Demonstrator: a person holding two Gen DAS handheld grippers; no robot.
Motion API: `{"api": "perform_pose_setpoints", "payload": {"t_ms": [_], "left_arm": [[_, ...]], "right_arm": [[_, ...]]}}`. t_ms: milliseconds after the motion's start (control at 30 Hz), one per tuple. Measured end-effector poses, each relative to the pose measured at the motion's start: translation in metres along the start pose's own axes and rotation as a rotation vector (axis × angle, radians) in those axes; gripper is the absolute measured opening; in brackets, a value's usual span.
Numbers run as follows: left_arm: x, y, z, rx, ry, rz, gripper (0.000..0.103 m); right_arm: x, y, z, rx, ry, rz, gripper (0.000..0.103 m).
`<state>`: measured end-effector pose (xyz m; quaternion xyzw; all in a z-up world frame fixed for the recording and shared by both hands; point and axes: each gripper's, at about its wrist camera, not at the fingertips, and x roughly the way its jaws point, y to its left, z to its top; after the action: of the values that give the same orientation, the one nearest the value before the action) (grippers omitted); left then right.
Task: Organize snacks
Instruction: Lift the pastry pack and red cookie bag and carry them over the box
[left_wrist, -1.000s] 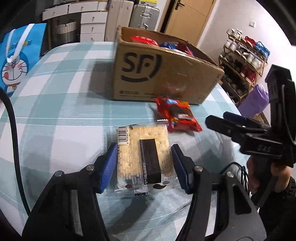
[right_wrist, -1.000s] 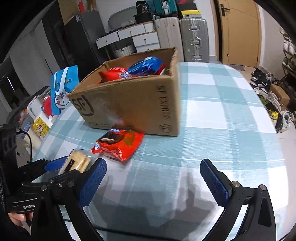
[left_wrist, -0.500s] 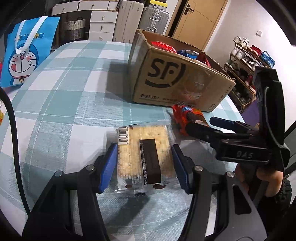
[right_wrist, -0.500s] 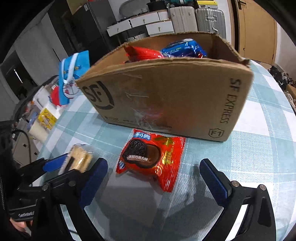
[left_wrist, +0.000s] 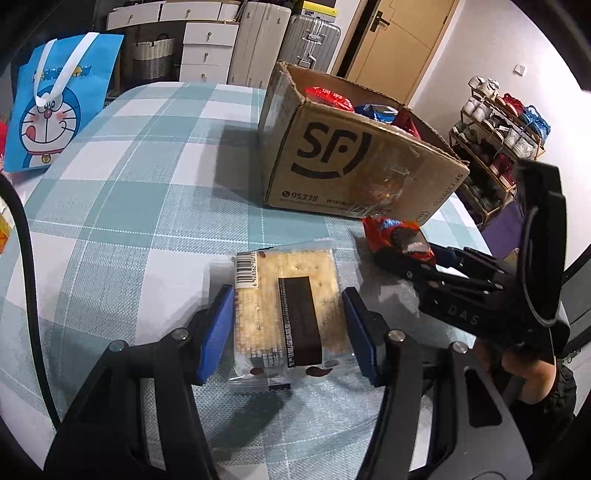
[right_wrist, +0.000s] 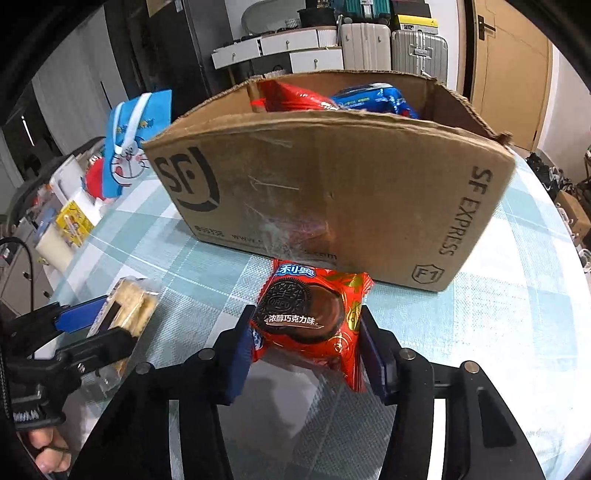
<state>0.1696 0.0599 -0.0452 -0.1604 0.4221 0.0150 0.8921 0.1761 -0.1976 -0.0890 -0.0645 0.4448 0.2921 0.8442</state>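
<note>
**Gripping two snack packs beside the box**

Closing on the red cookie pack (right_wrist: 308, 319), the right gripper (right_wrist: 306, 354) may crush it or let the slick wrapper slip. It lies just near of the cardboard box (right_wrist: 332, 192), long axis running near-to-far. The left gripper (left_wrist: 288, 328) clamps the cracker pack (left_wrist: 288, 306), barcode end pointing far.

A: State the supporting surface.
B: Table with teal-and-white checked cloth (left_wrist: 140, 206).
A: Items resting on it?
B: Cardboard box (right_wrist: 332, 192); red biscuit packet (right_wrist: 310, 317) just before it; clear cracker pack (left_wrist: 291, 314).
</note>
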Motion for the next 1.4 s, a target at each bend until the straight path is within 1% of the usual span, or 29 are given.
{"api": "perform_pose_setpoints", "payload": {"t_ms": [300,500,733,1033,1400], "left_arm": [[-0.011,-0.008,0.002,0.010,-0.019,0.002,0.056],[-0.026,-0.017,0.008,0.032,-0.052,0.004,0.056],[-0.041,-0.030,0.019,0.061,-0.088,0.001,0.056],[-0.056,-0.049,0.037,0.106,-0.132,-0.002,0.056],[-0.078,-0.072,0.057,0.163,-0.189,0.001,0.056]], "right_arm": [[-0.032,-0.006,-0.019,-0.011,-0.041,0.034,0.053],[-0.056,-0.005,-0.024,-0.014,-0.094,0.045,0.053],[-0.100,-0.014,-0.027,-0.042,-0.172,0.053,0.053],[-0.140,-0.020,-0.018,-0.050,-0.254,0.054,0.053],[-0.165,-0.018,0.007,-0.057,-0.334,0.054,0.053]]}}
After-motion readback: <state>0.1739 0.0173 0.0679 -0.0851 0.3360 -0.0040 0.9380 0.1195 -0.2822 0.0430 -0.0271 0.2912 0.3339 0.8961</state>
